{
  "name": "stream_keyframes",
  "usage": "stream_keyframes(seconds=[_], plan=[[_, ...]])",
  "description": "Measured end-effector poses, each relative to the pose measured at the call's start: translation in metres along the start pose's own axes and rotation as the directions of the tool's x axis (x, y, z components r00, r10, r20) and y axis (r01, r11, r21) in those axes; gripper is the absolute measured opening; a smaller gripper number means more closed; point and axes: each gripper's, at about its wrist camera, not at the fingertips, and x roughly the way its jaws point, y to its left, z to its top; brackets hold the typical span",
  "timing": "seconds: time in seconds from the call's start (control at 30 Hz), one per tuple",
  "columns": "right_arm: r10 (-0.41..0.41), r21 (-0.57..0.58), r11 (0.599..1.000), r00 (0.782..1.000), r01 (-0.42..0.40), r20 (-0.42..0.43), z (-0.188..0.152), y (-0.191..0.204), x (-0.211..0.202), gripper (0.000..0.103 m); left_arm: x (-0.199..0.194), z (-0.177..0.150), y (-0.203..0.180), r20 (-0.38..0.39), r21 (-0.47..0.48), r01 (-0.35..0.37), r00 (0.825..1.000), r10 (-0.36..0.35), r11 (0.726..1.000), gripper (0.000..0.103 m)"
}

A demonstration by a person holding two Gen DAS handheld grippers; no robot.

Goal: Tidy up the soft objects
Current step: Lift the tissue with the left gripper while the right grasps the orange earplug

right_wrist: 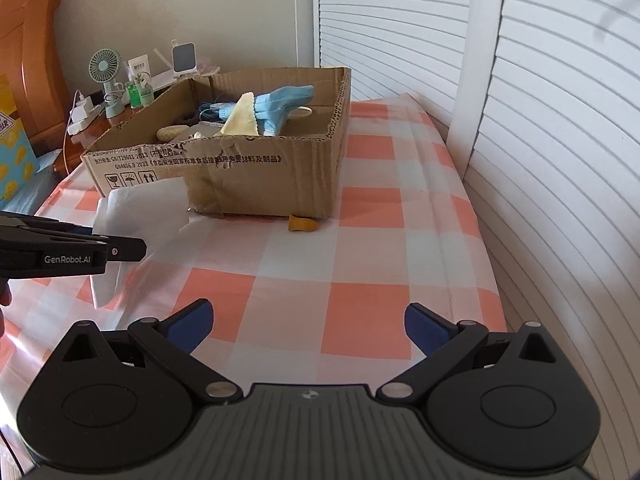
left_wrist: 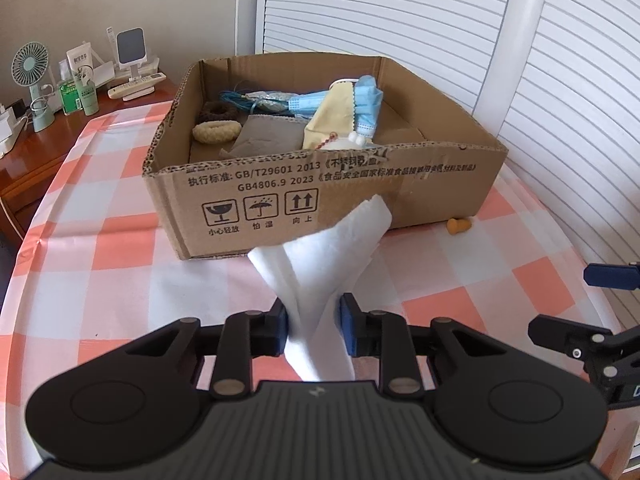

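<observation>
White tissue pinched between the narrowed jaws of the left gripper, held just before the cardboard box at twelve o'clock, right gripper jaws spread wide and empty over the checked counter

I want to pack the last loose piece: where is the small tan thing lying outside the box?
The small tan piece lies on the checked tablecloth against the cardboard box, near its front right corner.
</observation>
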Motion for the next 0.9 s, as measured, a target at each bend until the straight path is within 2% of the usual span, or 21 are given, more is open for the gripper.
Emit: stream_keyframes(seconds=[0.1, 0.2, 0.27, 0.4, 0.47, 0.73, 0.9], plan=[[0.002, -0.04, 0.999, 1.0, -0.001, 0.029, 0.003, 0.007, 0.006, 0.103, -0.006, -0.003, 0.009, -0.001, -0.013, 0.01, 1.0, -0.01, 1.0, 0.025], [0.003, -0.077, 0.997, 0.999, 0.001, 0.051, 0.007, 0.014, 0.016, 0.097, -0.01, -0.006, 0.017, -0.008, -0.026, 0.015, 1.0, -0.016, 1.0, 0.025], [-0.004, -0.086, 0.996, 0.999, 0.008, 0.047, 0.011, 0.017, 0.024, 0.084, -0.011, -0.008, 0.022, -0.013, -0.034, 0.011, 1.0, -0.012, 0.999, 0.025], [-0.023, -0.091, 0.995, 0.998, 0.027, 0.054, 0.018, 0.02, 0.042, 0.073, -0.012, -0.012, 0.028, -0.024, -0.044, 0.016, 1.0, -0.017, 0.999, 0.025], [-0.019, -0.089, 0.996, 0.999, 0.023, 0.049, 0.021, 0.021, 0.05, 0.065, -0.011, -0.013, 0.03, -0.025, -0.044, 0.018, 1.0, -0.019, 0.999, 0.025], [-0.045, -0.091, 0.995, 0.997, 0.051, 0.063, 0.03, 0.022, 0.074, 0.057, -0.009, -0.013, 0.035, -0.022, -0.066, 0.04, 0.999, -0.042, 0.997, 0.025], [-0.06, -0.085, 0.994, 0.995, 0.066, 0.081, 0.036, 0.023, 0.08, 0.046, -0.009, -0.013, 0.037, -0.022, -0.079, 0.053, 0.998, -0.054, 0.996, 0.025]])
